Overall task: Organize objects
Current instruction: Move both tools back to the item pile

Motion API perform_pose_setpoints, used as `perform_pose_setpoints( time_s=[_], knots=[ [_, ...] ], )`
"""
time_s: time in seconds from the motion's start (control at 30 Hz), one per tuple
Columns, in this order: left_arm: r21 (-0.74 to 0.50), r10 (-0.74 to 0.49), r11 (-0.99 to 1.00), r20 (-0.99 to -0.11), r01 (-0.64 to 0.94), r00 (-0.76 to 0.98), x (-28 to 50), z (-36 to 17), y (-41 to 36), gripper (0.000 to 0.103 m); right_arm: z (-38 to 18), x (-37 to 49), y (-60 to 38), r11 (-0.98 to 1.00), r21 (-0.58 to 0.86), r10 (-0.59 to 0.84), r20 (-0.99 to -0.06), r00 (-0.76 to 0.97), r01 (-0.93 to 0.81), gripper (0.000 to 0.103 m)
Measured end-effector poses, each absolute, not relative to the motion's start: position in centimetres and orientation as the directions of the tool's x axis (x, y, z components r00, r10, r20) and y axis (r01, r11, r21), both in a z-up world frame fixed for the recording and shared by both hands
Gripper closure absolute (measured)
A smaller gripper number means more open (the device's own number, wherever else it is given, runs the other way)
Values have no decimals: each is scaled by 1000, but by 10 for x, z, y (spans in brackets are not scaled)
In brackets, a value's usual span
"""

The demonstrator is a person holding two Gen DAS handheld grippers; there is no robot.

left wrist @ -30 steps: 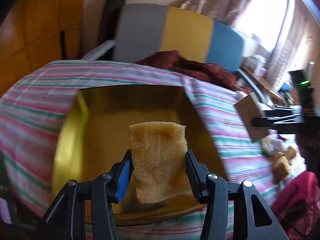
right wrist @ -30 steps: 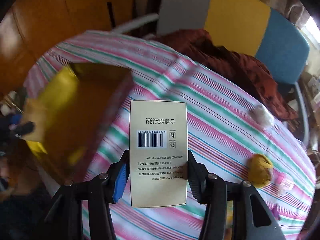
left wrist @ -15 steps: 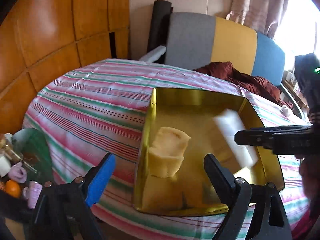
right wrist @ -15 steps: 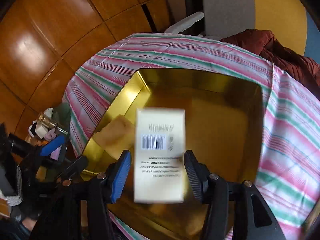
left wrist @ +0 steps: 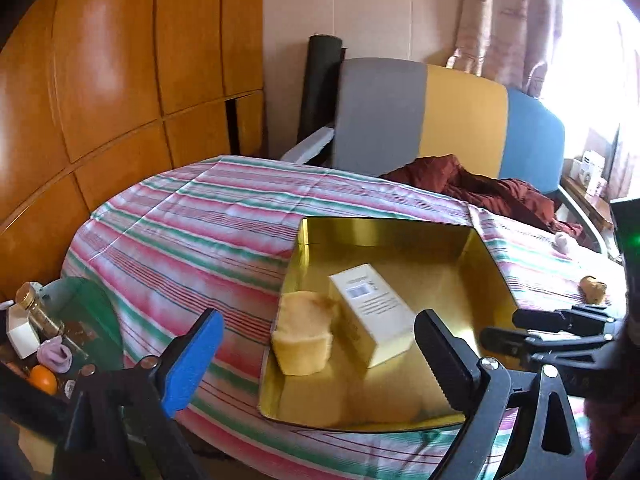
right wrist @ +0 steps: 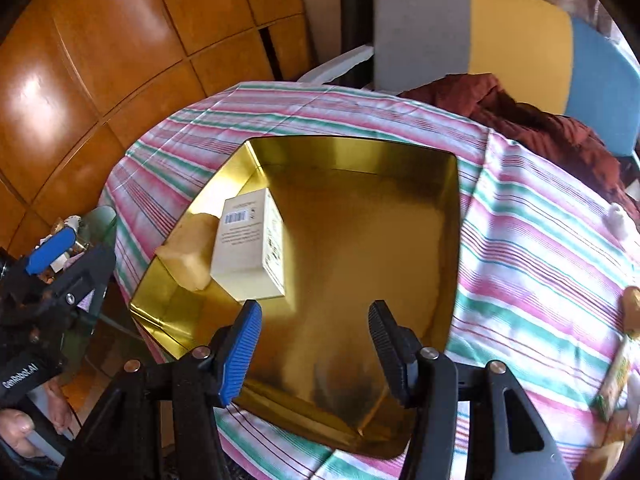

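A gold tin tray (left wrist: 488, 276) (right wrist: 448, 216) lies on the striped tablecloth. In it, at its left side, lie a yellow sponge (left wrist: 302, 338) (right wrist: 192, 246) and a cream box with a barcode (left wrist: 372, 312) (right wrist: 250, 242), side by side and touching. My left gripper (left wrist: 316, 356) is open and empty, held back from the tray's near left corner. My right gripper (right wrist: 314, 344) is open and empty above the tray's near edge; it also shows in the left wrist view (left wrist: 560, 328) at the right.
A small brown object (left wrist: 594, 289) (right wrist: 632, 308) and a white ball (left wrist: 564, 240) (right wrist: 618, 216) lie on the cloth right of the tray. A green packet (right wrist: 614, 380) lies at far right. A dark red cloth (left wrist: 480, 190) covers the chair. A cluttered stand (left wrist: 48, 332) sits left.
Both grippers opened and let go. The sponge and then the box dropped into the tray. Both grippers have pulled back from the tray.
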State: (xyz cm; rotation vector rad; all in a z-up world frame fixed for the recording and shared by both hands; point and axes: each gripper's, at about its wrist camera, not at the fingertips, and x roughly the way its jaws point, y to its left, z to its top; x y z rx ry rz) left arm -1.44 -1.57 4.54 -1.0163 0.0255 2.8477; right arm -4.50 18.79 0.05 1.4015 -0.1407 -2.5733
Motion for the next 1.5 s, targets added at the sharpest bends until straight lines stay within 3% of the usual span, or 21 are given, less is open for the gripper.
perform_pose_setpoints(
  time_s=[0.8,1.27,1.5],
  knots=[
    [-82,327,-921,-696,-381,-640,-21,45,86,6,-6,-4,298,-978,124,0,-804,-595,-167,35],
    [-22,463,-787,-681,-616,-568,-65,78,249,6,12,25,477,-869,110,201,-813,-547,-483,35],
    [-34,485,-740,-719,-671,-498,-113,66,355,4,26,38,593,-762,102,323,-795,-513,-639,35]
  ],
)
